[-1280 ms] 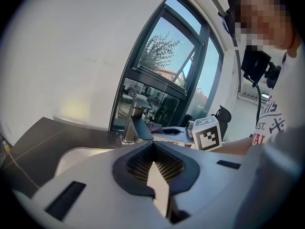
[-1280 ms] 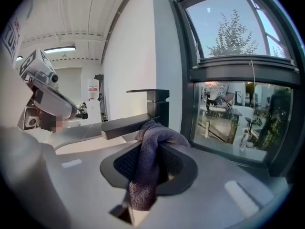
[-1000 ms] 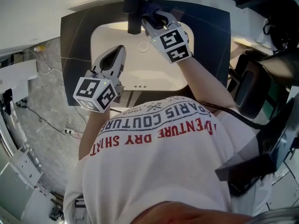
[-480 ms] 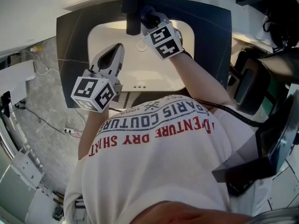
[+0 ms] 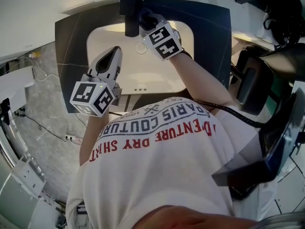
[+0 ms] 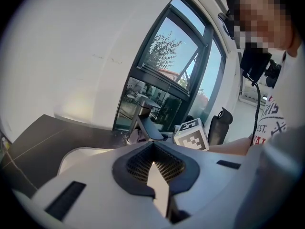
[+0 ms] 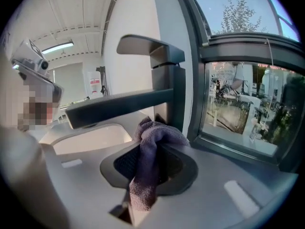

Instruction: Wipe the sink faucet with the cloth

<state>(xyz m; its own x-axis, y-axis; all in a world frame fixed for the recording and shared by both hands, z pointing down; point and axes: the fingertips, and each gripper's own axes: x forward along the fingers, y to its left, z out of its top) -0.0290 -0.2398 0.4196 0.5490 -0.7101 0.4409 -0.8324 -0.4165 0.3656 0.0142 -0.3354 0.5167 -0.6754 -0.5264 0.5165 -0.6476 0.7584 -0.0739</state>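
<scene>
The dark square faucet (image 5: 129,8) stands at the back of the white sink (image 5: 157,78). My right gripper (image 5: 147,21) is up against the faucet's right side, shut on the purple cloth (image 5: 144,14). In the right gripper view the cloth (image 7: 150,159) bunches out of the jaws just below the spout (image 7: 124,104) and beside the faucet's upright column (image 7: 171,92). My left gripper (image 5: 112,56) hovers over the sink's left part, shut and holding nothing. From the left gripper view the faucet (image 6: 147,124) shows ahead, with the right gripper's marker cube (image 6: 192,133) beside it.
A dark countertop (image 5: 212,42) surrounds the sink. A window (image 7: 248,94) runs right behind the faucet. A black chair (image 5: 250,82) stands to the right, and cables (image 5: 43,123) lie on the floor at the left. A dark bottle (image 6: 220,124) stands at the counter's far side.
My right gripper has slid left with the cloth, closer along the faucet. The left gripper has barely shifted.
</scene>
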